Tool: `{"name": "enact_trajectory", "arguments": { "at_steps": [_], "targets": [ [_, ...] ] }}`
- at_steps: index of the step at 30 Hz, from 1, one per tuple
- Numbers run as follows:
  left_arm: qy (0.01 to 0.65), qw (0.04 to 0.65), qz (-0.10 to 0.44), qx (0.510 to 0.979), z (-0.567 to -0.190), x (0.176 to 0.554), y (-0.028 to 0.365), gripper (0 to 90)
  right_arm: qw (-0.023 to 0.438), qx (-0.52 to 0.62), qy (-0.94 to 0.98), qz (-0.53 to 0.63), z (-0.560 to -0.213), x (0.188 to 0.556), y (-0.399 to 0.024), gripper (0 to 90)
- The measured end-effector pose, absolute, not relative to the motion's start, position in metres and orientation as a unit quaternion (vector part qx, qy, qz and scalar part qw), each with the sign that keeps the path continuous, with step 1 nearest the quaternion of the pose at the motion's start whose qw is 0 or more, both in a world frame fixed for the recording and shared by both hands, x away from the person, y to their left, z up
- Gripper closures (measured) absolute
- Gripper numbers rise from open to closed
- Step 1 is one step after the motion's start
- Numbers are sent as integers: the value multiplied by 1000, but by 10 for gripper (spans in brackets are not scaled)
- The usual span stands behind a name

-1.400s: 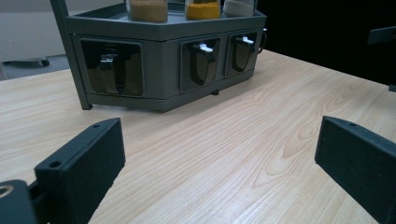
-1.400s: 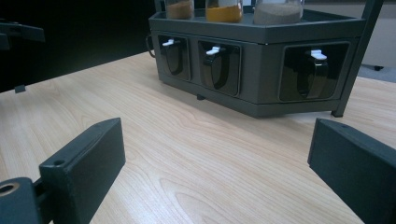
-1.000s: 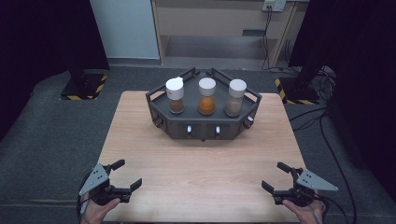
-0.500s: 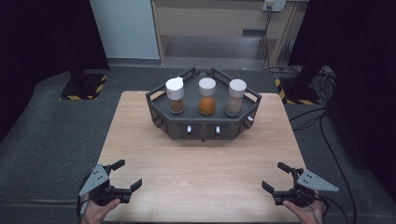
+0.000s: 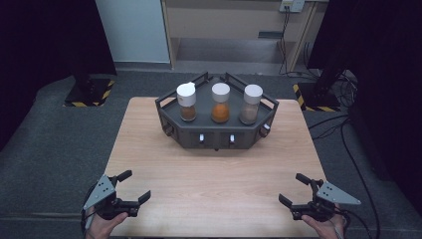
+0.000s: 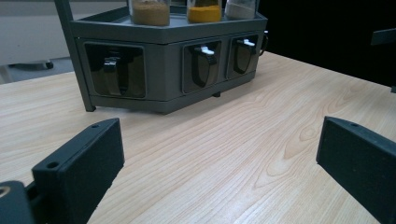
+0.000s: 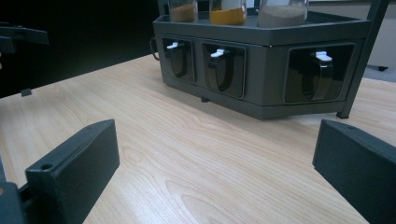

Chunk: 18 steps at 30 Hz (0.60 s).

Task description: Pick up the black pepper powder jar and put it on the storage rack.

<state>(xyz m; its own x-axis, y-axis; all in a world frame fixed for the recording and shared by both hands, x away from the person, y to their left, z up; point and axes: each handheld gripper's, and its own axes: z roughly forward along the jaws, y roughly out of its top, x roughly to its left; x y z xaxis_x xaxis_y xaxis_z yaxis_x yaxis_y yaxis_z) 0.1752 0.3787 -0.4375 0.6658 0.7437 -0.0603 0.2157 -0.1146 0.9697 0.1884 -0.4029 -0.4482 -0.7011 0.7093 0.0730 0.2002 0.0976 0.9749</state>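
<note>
Wooden table (image 5: 214,174), both grippers' fingers (image 6: 79,172) wide apart, apparently empty.

A rack (image 5: 216,132) stands at the far middle of the table (image 5: 214,184). Three jars (image 5: 220,103) stand in a row on the rack.

On my screen I see a light wooden table (image 5: 214,179) that stands on a grey carpet floor (image 5: 59,144). Behind the table there is a pale wooden shelf unit (image 5: 224,20), and a light panel (image 5: 132,30) is just beside it on the left. Two black stand bases with yellow-black stripes rest on the carpet, one at the left (image 5: 89,94) and one at the right (image 5: 318,97). Black cables (image 5: 343,144) run over the floor at the right side. A white socket (image 5: 292,5) sits at the top edge.
</note>
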Motion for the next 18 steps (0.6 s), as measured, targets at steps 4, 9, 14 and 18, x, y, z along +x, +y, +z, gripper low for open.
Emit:
{"name": "enact_trajectory", "arguments": {
  "at_steps": [4, 9, 14, 18],
  "targets": [
    [337, 573, 230, 711, -437, 175, 379, 0, 217, 320, 708, 590, -448, 188, -403, 11],
    [337, 572, 230, 711, -437, 175, 378, 0, 217, 320, 708, 591, -449, 188, -403, 11],
    [337, 572, 230, 712, -437, 175, 378, 0, 218, 319, 708, 591, -449, 188, -403, 11],
    [336, 572, 230, 711, -437, 175, 379, 0, 218, 318, 708, 592, -449, 188, -403, 11]
  ]
}}
